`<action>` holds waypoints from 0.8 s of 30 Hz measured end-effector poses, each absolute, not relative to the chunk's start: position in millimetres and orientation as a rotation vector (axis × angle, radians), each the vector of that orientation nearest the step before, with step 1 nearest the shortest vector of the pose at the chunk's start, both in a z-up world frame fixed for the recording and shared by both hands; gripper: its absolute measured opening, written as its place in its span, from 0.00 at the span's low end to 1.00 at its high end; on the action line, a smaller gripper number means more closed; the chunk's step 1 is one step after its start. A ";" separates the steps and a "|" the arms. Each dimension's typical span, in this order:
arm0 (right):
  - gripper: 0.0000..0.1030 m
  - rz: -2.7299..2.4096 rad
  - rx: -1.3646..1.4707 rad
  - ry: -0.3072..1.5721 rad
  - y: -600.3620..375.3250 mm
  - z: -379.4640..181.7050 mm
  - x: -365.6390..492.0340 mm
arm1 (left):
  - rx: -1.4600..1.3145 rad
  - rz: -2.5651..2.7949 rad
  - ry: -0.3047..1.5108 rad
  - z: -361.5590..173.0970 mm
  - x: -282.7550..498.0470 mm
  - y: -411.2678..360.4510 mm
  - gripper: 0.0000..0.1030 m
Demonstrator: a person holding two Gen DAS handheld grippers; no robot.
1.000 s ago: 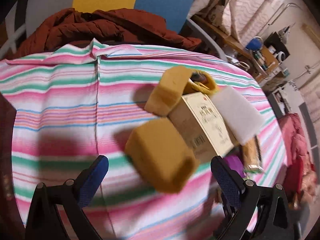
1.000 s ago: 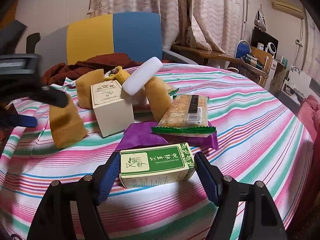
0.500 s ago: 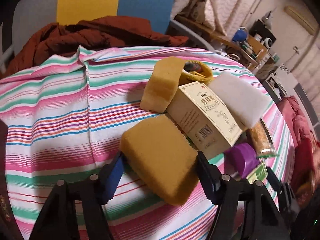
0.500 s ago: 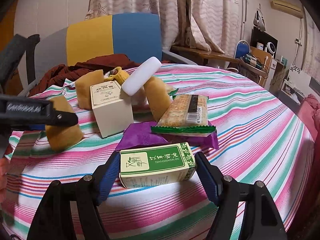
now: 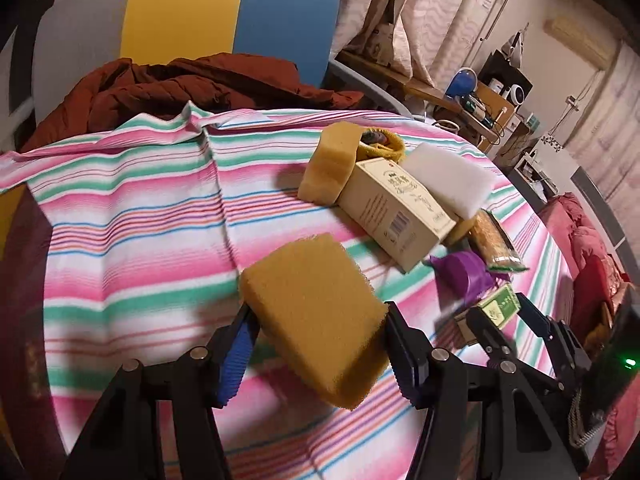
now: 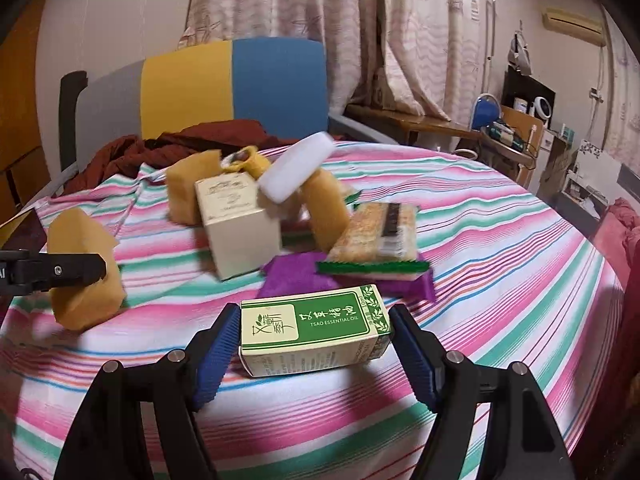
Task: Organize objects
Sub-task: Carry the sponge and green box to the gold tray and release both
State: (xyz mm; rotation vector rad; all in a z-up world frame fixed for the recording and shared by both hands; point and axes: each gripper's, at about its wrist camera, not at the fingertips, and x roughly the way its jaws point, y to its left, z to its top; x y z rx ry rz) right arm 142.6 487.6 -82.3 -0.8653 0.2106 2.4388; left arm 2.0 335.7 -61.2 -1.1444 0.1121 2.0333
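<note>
A yellow sponge (image 5: 316, 300) sits tilted between the blue pads of my left gripper (image 5: 320, 340). The jaws are closing and both pads press its sides. In the right wrist view the same sponge (image 6: 80, 280) is at the far left, with a left finger (image 6: 60, 270) across it. My right gripper (image 6: 316, 340) is shut on a green and cream essential-oil box (image 6: 316, 320), gripped end to end just above the striped tablecloth (image 6: 500, 240). That box (image 5: 500, 305) also shows at the lower right of the left wrist view.
Behind the grippers is a heap: a cream box (image 6: 236, 224), a white sponge (image 6: 296, 172), two more yellow sponges (image 6: 188, 188), a cracker packet (image 6: 380, 232) and a purple packet (image 6: 296, 276). A brown jacket (image 5: 180, 88) lies on the chair beyond the table.
My left gripper has come forward around the yellow sponge and its wide jaws have narrowed onto it. The right gripper and its green box have stayed put.
</note>
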 end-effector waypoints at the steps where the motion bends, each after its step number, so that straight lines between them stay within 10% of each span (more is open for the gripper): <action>1: 0.74 2.447 -0.868 0.216 483.4 -82.4 143.3 | -1.140 2.029 0.112 -60.2 4.1 332.1 0.60; 24: 0.74 2.734 -0.879 0.225 378.4 -32.0 103.6 | -0.990 2.114 0.012 -15.1 24.8 221.9 0.60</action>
